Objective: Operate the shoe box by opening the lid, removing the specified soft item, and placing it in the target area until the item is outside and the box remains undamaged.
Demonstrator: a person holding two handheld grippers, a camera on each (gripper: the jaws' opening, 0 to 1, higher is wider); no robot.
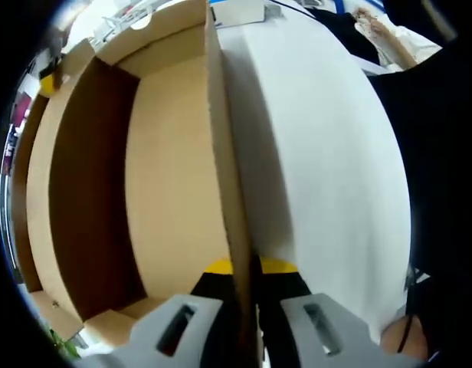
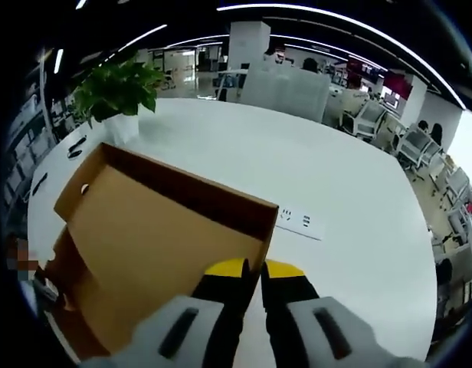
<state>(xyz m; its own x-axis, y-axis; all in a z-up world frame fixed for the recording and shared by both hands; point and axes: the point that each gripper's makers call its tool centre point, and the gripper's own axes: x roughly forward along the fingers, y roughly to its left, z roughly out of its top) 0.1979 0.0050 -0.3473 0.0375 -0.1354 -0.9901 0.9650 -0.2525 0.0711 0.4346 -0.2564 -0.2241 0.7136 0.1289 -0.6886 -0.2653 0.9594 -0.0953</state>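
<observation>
Cardboard fills the left gripper view: the shoe box [image 1: 144, 176] stands open on the white desk [image 1: 328, 169], its brown inside bare, and the left gripper [image 1: 247, 285] is clamped on one thin wall. From the right gripper view, the box [image 2: 152, 238] sits beside a potted plant [image 2: 117, 96] and a white power strip [image 2: 299, 221]. The right gripper [image 2: 254, 280] pinches the lifted lid's edge, jaws nearly together. Open desk [image 2: 351, 199] spreads wide on the far side.
</observation>
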